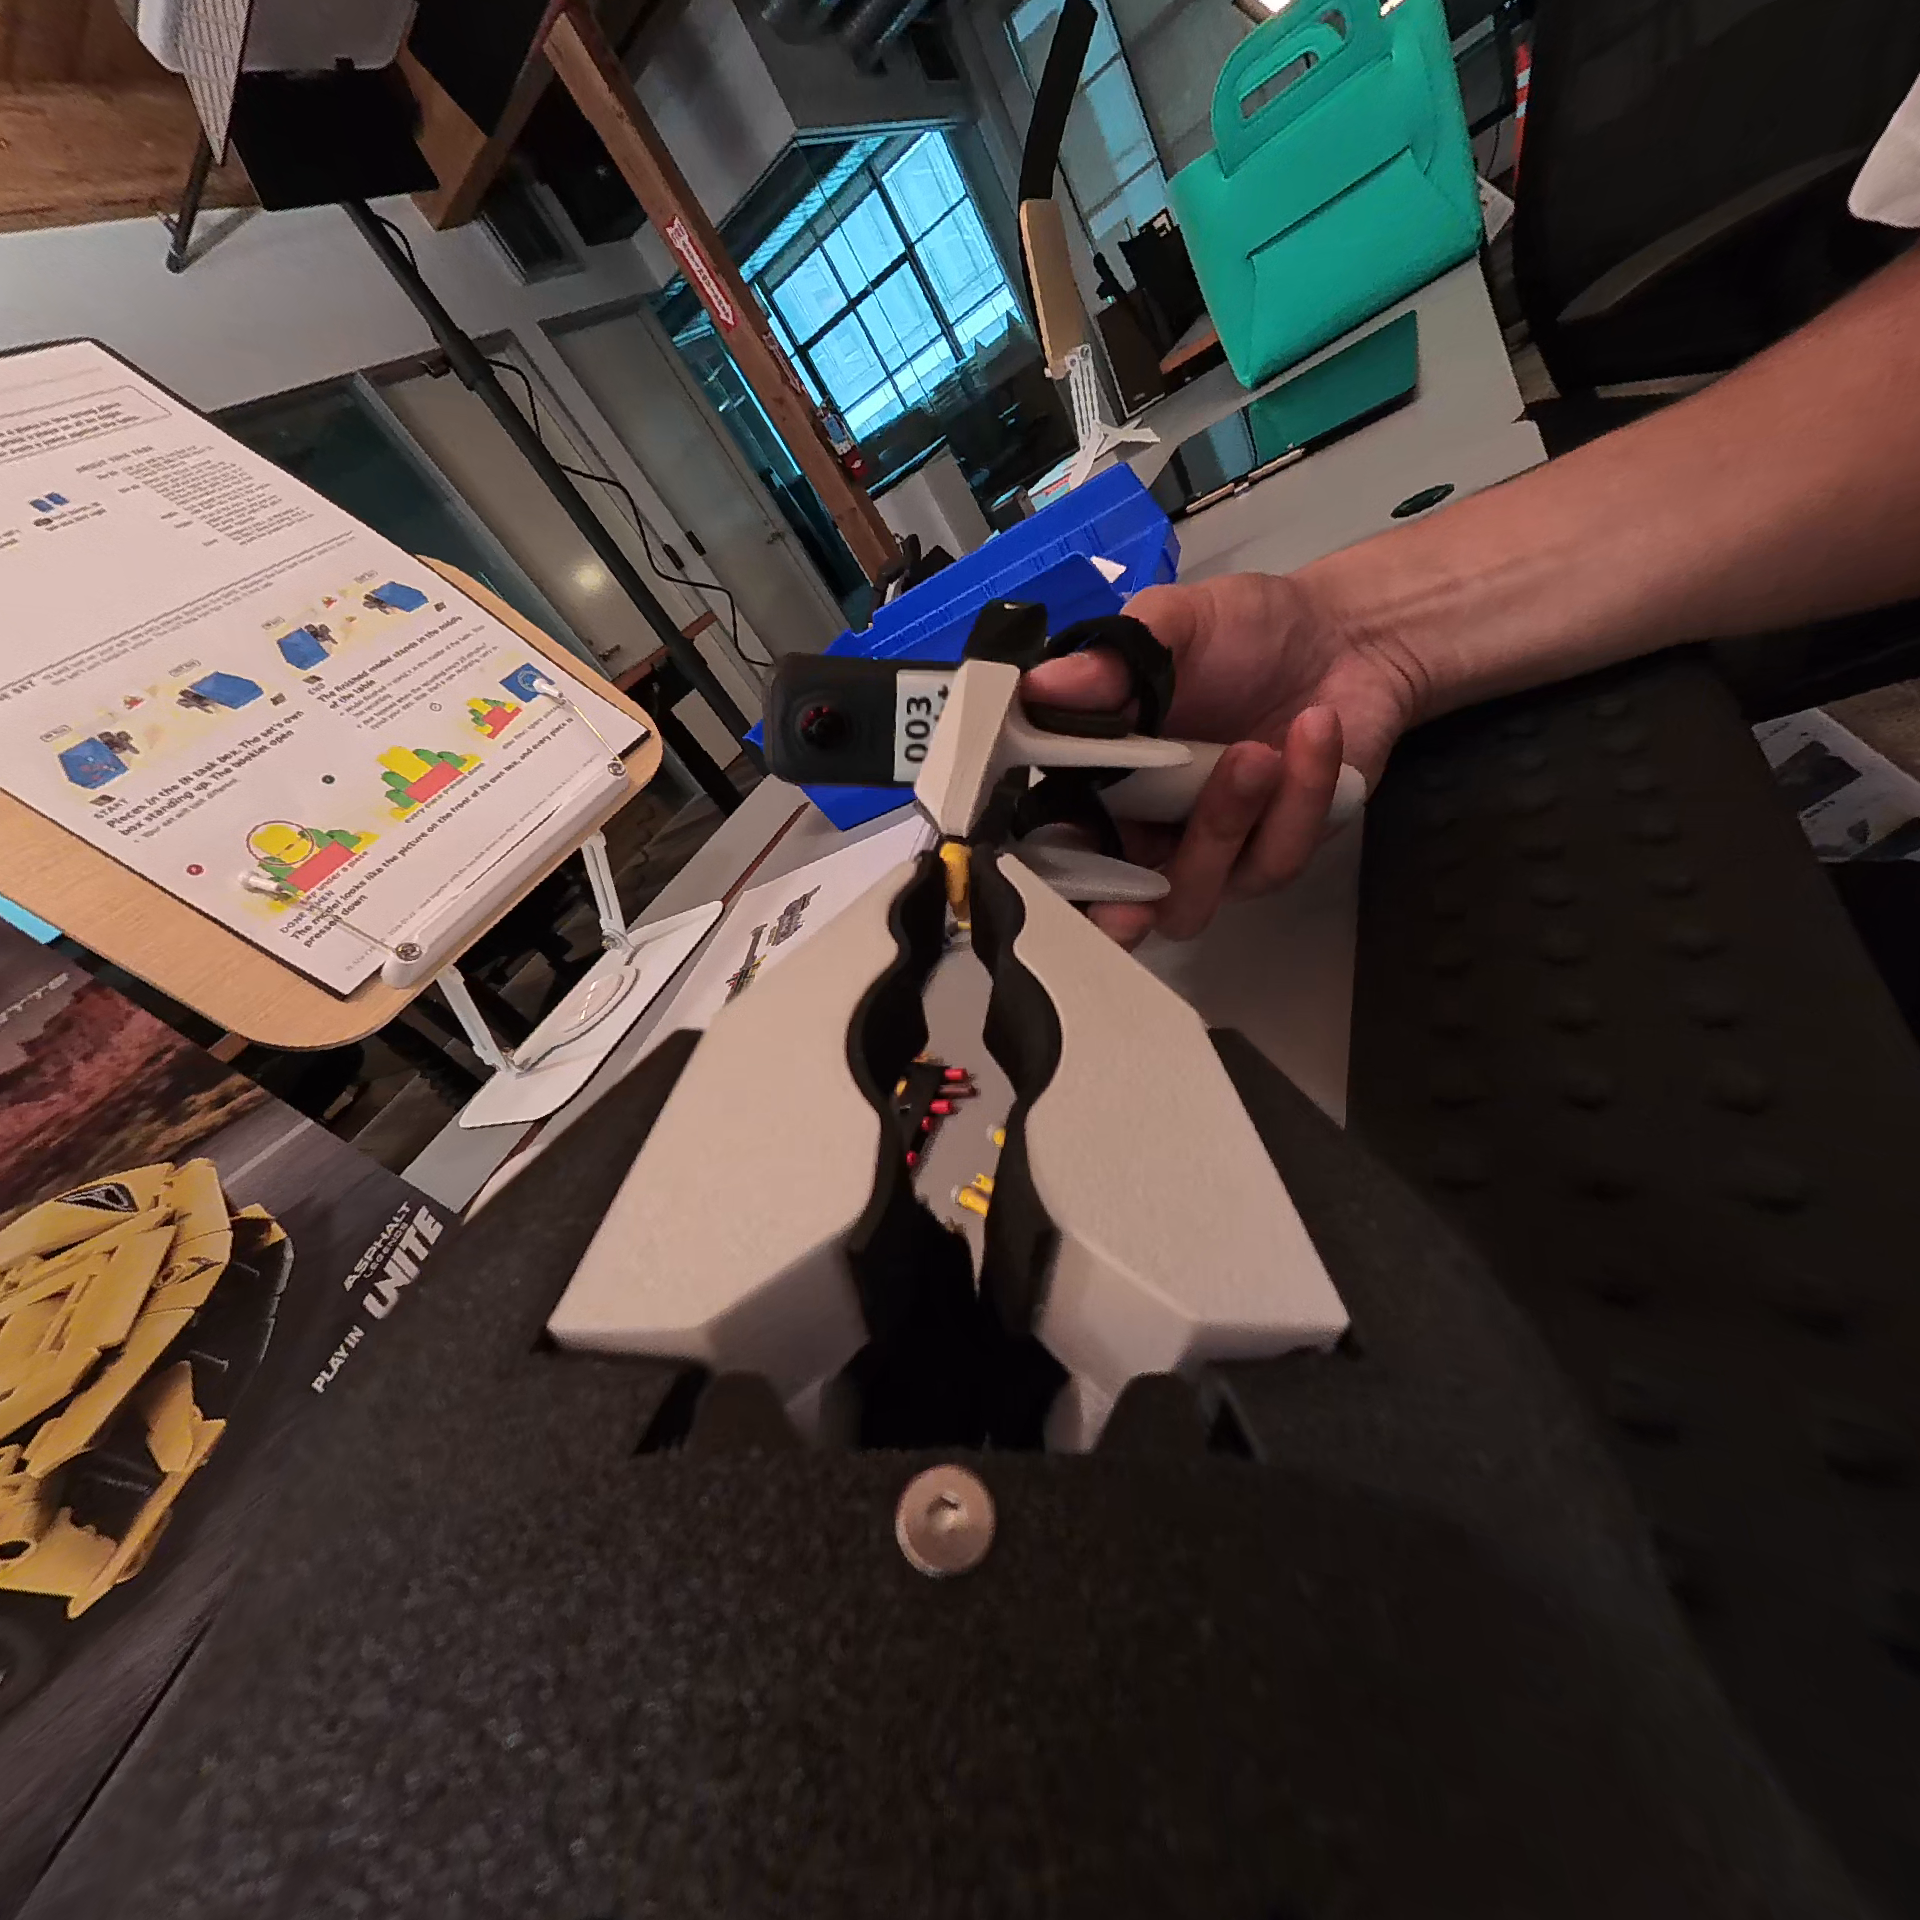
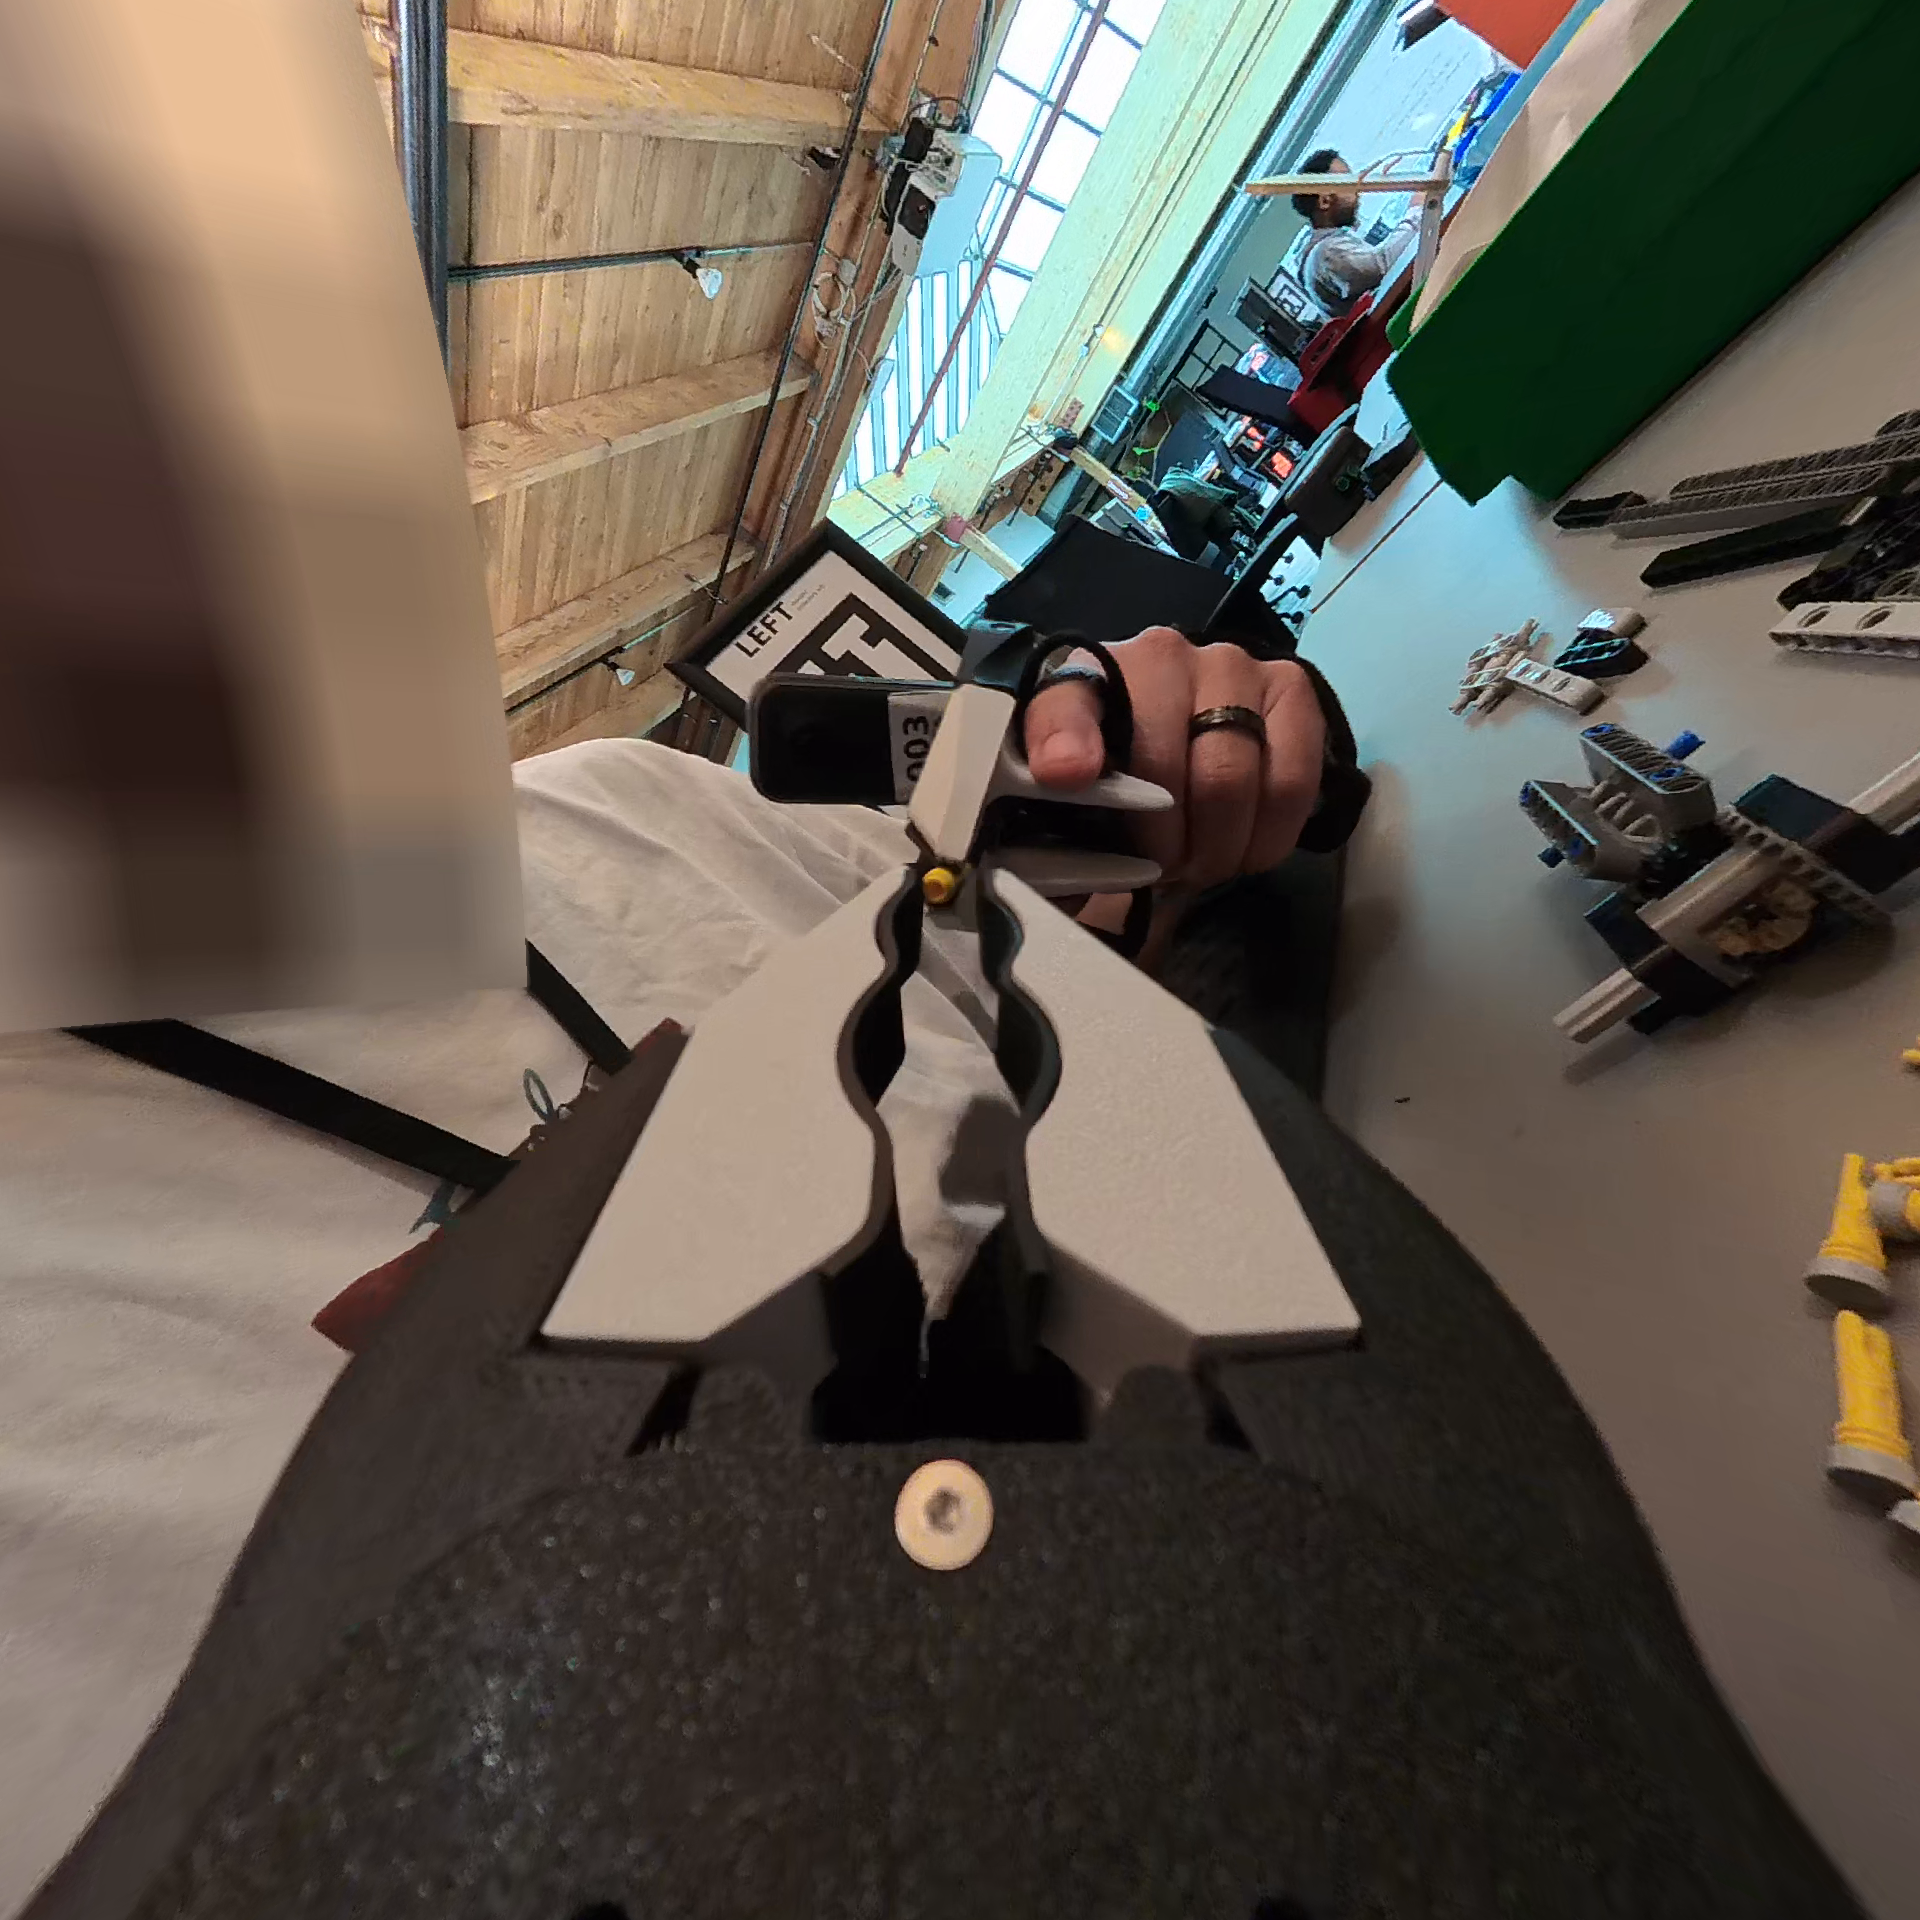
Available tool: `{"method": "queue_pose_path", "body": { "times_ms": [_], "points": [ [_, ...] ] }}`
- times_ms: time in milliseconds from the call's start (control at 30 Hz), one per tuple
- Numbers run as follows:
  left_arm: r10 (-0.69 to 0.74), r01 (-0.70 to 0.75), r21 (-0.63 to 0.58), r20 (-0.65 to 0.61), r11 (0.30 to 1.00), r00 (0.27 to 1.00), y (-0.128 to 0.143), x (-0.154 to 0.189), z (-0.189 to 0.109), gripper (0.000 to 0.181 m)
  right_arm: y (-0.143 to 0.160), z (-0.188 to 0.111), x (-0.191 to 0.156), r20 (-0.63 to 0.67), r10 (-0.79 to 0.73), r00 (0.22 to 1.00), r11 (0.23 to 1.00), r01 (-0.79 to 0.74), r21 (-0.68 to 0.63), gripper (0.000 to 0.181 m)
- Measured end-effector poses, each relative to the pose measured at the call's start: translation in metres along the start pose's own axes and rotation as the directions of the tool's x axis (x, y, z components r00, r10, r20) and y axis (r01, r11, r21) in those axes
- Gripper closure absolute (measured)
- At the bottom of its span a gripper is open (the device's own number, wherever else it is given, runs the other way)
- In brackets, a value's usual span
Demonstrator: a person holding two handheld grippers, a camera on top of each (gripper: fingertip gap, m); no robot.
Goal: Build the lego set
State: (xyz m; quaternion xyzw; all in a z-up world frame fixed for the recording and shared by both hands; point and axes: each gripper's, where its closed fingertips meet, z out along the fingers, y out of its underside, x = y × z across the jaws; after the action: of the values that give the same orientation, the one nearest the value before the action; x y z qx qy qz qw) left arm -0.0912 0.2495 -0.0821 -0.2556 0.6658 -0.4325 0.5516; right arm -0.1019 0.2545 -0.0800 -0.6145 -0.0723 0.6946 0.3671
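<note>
Yellow peg (image 2: 940,886) sits at my right gripper (image 2: 948,902) tips, its stud end facing me, pinched there while my left gripper (image 1: 956,883) meets it tip to tip, also closed on it, both held clear of the table (image 2: 1507,1143).

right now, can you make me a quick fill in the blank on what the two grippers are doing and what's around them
The left gripper and right gripper meet on a small ____ lego piece.
In the left wrist view, the bin behind them is ____.
The hand holding the left gripper wears a ____ on one finger.
Missing words: yellow, blue, ring.
</note>
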Motion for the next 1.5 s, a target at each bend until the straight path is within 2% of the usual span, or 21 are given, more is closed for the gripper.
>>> {"method": "queue_pose_path", "body": {
  "times_ms": [67, 167, 200, 300, 367, 500, 633, 900, 1000, 1067, 1100, 1133, 1167, 1200, 1300, 1333, 1400, 1500],
  "points": [
    [-0.002, 0.002, -0.016, -0.007, 1.0, 1.0, 0.003, 0.002, 0.001, 0.177, 0.001, -0.004, 0.003, -0.056, -0.056, 0.997, 0.998, 0.055, -0.027, 0.171],
    [-0.022, 0.022, -0.047, 0.0, 0.999, 1.0, 0.009, 0.0, 0.002, 0.177, -0.018, -0.031, 0.008, -0.228, -0.171, 0.958, 0.984, 0.179, 0.017, 0.172],
    [-0.026, 0.026, -0.07, 0.005, 0.997, 1.0, 0.013, -0.001, 0.003, 0.177, -0.018, -0.037, 0.008, -0.269, -0.206, 0.941, 0.977, 0.212, -0.005, 0.17],
    [-0.007, 0.008, -0.084, 0.011, 0.996, 1.0, 0.016, -0.001, 0.005, 0.177, -0.007, -0.033, 0.009, -0.325, -0.25, 0.912, 0.968, 0.237, -0.08, 0.164],
    [0.01, -0.009, -0.093, 0.011, 0.996, 1.0, 0.017, 0.0, 0.007, 0.177, -0.003, -0.025, 0.014, -0.318, -0.215, 0.923, 0.976, 0.2, -0.08, 0.164],
    [0.02, -0.02, -0.083, 0.003, 0.996, 1.0, 0.015, 0.002, 0.008, 0.177, 0.002, -0.011, 0.006, -0.166, -0.112, 0.98, 0.994, 0.108, -0.035, 0.168],
    [0.041, -0.041, -0.039, -0.001, 0.998, 0.999, 0.006, 0.005, 0.006, 0.177, 0.003, -0.009, 0.002, -0.155, -0.134, 0.979, 0.991, 0.128, -0.046, 0.176],
    [0.042, -0.041, 0.034, -0.031, 0.999, 0.999, -0.008, 0.012, 0.001, 0.177, 0.01, -0.002, -0.012, 0.046, 0.063, 0.997, 0.997, -0.061, -0.035, 0.177],
    [0.03, -0.03, 0.012, -0.039, 0.999, 0.999, -0.004, 0.013, 0.002, 0.177, 0.01, -0.006, -0.008, 0.0, 0.019, 1.0, 0.999, -0.019, -0.042, 0.177],
    [0.012, -0.013, -0.02, -0.027, 1.0, 1.0, 0.002, 0.01, 0.004, 0.177, -0.006, -0.031, -0.004, -0.138, -0.092, 0.986, 0.996, 0.091, -0.01, 0.176],
    [-0.006, 0.004, -0.057, -0.019, 0.998, 1.0, 0.009, 0.008, 0.005, 0.177, -0.017, -0.055, 0.004, -0.289, -0.165, 0.943, 0.985, 0.171, -0.006, 0.176],
    [-0.029, 0.027, -0.1, -0.016, 0.995, 0.999, 0.018, 0.005, 0.006, 0.178, -0.022, -0.086, 0.019, -0.49, -0.266, 0.83, 0.962, 0.26, -0.081, 0.173],
    [-0.047, 0.046, -0.145, -0.003, 0.988, 0.999, 0.026, 0.002, 0.007, 0.177, -0.023, -0.116, 0.03, -0.638, -0.374, 0.673, 0.925, 0.323, -0.201, 0.169],
    [-0.057, 0.058, -0.18, 0.013, 0.982, 0.998, 0.033, -0.001, 0.007, 0.178, -0.02, -0.136, 0.033, -0.711, -0.441, 0.548, 0.894, 0.334, -0.297, 0.168],
    [-0.08, 0.082, -0.265, 0.02, 0.961, 0.997, 0.05, -0.002, 0.011, 0.178, 0.003, -0.163, 0.047, -0.782, -0.503, 0.367, 0.864, 0.213, -0.456, 0.165],
    [-0.066, 0.069, -0.277, 0.022, 0.958, 0.998, 0.052, -0.001, 0.011, 0.178, 0.014, -0.167, 0.055, -0.786, -0.523, 0.33, 0.851, 0.158, -0.5, 0.163],
    [-0.066, 0.065, -0.295, 0.006, 0.953, 0.998, 0.055, 0.003, 0.013, 0.178, 0.028, -0.171, 0.07, -0.783, -0.556, 0.28, 0.826, 0.078, -0.558, 0.16],
    [-0.066, 0.063, -0.301, 0.002, 0.952, 0.998, 0.057, 0.004, 0.012, 0.178, 0.032, -0.172, 0.084, -0.771, -0.59, 0.238, 0.8, 0.047, -0.598, 0.159]
  ]
}}
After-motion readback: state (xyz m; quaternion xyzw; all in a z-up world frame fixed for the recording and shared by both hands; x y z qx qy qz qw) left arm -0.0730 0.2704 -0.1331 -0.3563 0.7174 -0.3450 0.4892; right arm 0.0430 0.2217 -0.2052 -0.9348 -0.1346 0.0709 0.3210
